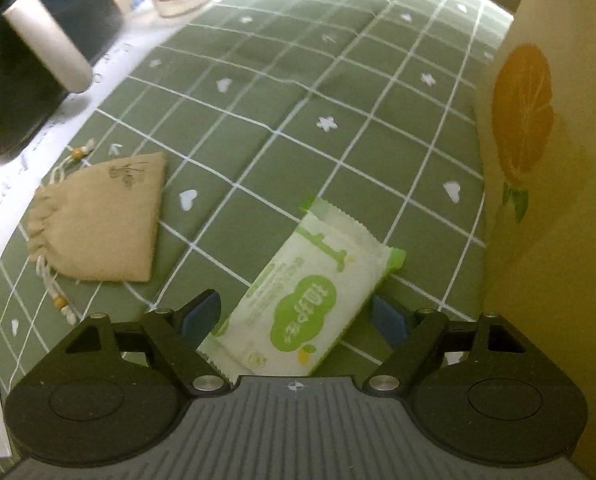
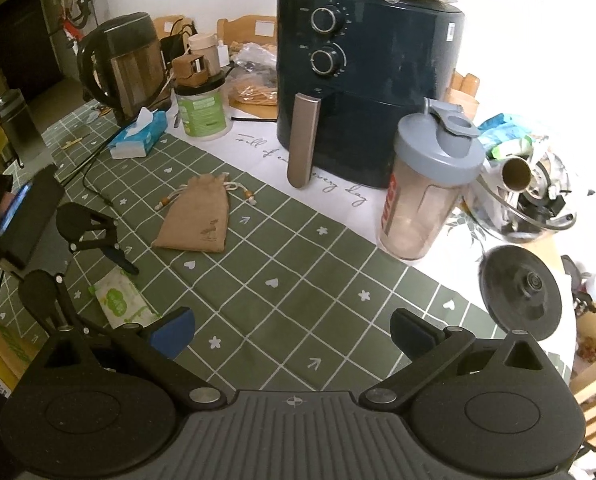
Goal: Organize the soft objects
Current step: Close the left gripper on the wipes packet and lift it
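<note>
Left gripper (image 1: 295, 314): nearest the left wrist camera, pointing steeply down at the table; jaws wide apart, blue pads on either side of the wet-wipe packet without touching it. Also seen from the right wrist view at the left edge (image 2: 109, 276), poised over the same packet.

Wet-wipe packet (image 1: 310, 300): white and green soft pack, flat on the cloth, lying slantwise between the left gripper's open jaws; one crimped end reaches past the pads toward the far side. In the right wrist view it shows at lower left (image 2: 119, 300).

Right gripper (image 2: 291, 336): jaws spread wide, nothing between them but bare cloth; it hangs above the near part of the table.

Tablecloth (image 1: 298, 92): green, white grid, small white hearts, stars and arrows; a white band with script lettering along its far edge.

Drawstring pouch (image 2: 195, 218): tan cloth, flat on the green cloth, beaded cords at its gathered mouth; well apart from the packet, left of it in the left wrist view (image 1: 97, 220).

Cardboard box (image 1: 546, 200): yellow-brown, printed orange slice, upright just beside the packet at the right of the left wrist view.

Shaker bottle (image 2: 426, 200): clear, grey lid, on the white band.

Air fryer (image 2: 362, 88): dark, two dials, metal handle, behind the pouch.

Tissue pack (image 2: 139, 136): blue, far left.

Kettle (image 2: 121, 64): farthest back.
</note>
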`<state>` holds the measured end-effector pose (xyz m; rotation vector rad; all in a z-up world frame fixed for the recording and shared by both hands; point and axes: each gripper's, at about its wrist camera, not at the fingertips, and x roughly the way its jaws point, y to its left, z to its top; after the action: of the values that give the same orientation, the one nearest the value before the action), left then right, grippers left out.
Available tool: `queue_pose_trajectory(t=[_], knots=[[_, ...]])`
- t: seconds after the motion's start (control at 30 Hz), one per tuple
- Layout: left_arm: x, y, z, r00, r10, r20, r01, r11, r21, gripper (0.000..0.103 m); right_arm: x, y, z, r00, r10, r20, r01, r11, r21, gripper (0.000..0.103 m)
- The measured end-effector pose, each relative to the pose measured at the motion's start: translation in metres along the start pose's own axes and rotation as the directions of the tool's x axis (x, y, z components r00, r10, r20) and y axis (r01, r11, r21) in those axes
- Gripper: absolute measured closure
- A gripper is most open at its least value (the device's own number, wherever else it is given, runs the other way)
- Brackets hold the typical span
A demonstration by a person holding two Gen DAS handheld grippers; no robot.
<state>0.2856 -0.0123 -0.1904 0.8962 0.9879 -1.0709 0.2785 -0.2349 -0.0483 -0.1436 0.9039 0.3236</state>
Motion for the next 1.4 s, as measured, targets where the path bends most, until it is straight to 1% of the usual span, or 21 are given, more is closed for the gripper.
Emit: queue_pose_trajectory(t=[0.07, 0.13, 0.17, 0.2, 0.4, 0.5, 0.6, 0.67, 0.8, 0.83, 0.97, 1.13, 1.17, 1.27, 1.4], knots=[[0.001, 0.001, 0.0, 1.0, -0.012, 0.016, 0.012, 1.0, -0.007, 0.022, -0.002, 0.0, -0.002, 1.0, -0.003, 0.002, 0.003, 1.0, 0.003, 0.0], [0.002, 0.007, -0.001, 0.999, -0.035, 0.017, 0.035, 0.998, -0.049, 0.027, -0.003, -0.001, -0.003, 1.0, -0.007, 0.003, 0.007, 1.0, 0.003, 0.0], [0.002, 0.01, -0.002, 0.999, -0.05, 0.017, 0.051, 0.996, -0.069, 0.031, -0.003, -0.002, -0.003, 1.0, -0.008, 0.001, 0.008, 1.0, 0.002, 0.0], [0.001, 0.011, -0.003, 0.999, -0.043, 0.022, 0.045, 0.996, -0.08, 0.036, -0.003, -0.002, -0.004, 1.0, -0.012, -0.001, 0.012, 1.0, -0.001, 0.0], [-0.002, 0.008, 0.0, 1.0, -0.014, -0.017, 0.011, 0.988, -0.156, 0.046, -0.002, -0.004, -0.003, 1.0, -0.012, -0.001, 0.012, 1.0, -0.007, 0.0], [-0.006, 0.004, -0.005, 1.0, 0.013, -0.019, -0.017, 0.978, -0.206, 0.049, 0.001, -0.003, -0.002, 1.0, -0.008, -0.004, 0.008, 1.0, -0.025, 0.0], [-0.015, 0.0, -0.016, 0.999, 0.048, -0.015, -0.05, 0.959, -0.28, 0.049, 0.005, -0.002, 0.0, 1.0, -0.001, -0.009, 0.0, 0.999, -0.041, 0.0], [-0.023, -0.003, -0.021, 0.997, 0.08, -0.017, -0.081, 0.941, -0.33, 0.049, 0.008, -0.001, 0.001, 1.0, 0.009, -0.012, -0.009, 0.999, -0.05, 0.0], [-0.042, -0.001, -0.031, 0.992, 0.121, -0.024, -0.119, 0.89, -0.439, 0.049, 0.017, 0.0, 0.003, 0.999, 0.035, -0.022, -0.037, 0.997, -0.068, 0.0], [-0.048, -0.001, -0.034, 0.991, 0.129, -0.021, -0.123, 0.874, -0.471, 0.049, 0.02, 0.001, 0.003, 0.999, 0.043, -0.025, -0.045, 0.997, -0.07, 0.0], [-0.074, 0.0, -0.048, 0.987, 0.16, -0.001, -0.129, 0.795, -0.592, 0.049, 0.031, 0.002, 0.007, 0.996, 0.079, -0.036, -0.082, 0.993, -0.09, 0.0], [-0.107, 0.003, -0.064, 0.979, 0.2, 0.043, -0.108, 0.682, -0.724, 0.049, 0.052, 0.004, 0.014, 0.992, 0.12, -0.037, -0.124, 0.984, -0.128, 0.0], [-0.114, 0.003, -0.066, 0.976, 0.21, 0.05, -0.103, 0.66, -0.745, 0.049, 0.057, 0.004, 0.016, 0.991, 0.129, -0.035, -0.132, 0.982, -0.132, 0.0], [-0.129, 0.001, -0.072, 0.968, 0.241, 0.068, -0.095, 0.606, -0.79, 0.049, 0.072, 0.004, 0.02, 0.989, 0.145, -0.023, -0.147, 0.98, -0.136, 0.0], [-0.149, -0.006, -0.08, 0.954, 0.285, 0.089, -0.081, 0.532, -0.843, 0.049, 0.09, 0.006, 0.025, 0.989, 0.147, 0.011, -0.144, 0.98, -0.136, 0.0]])
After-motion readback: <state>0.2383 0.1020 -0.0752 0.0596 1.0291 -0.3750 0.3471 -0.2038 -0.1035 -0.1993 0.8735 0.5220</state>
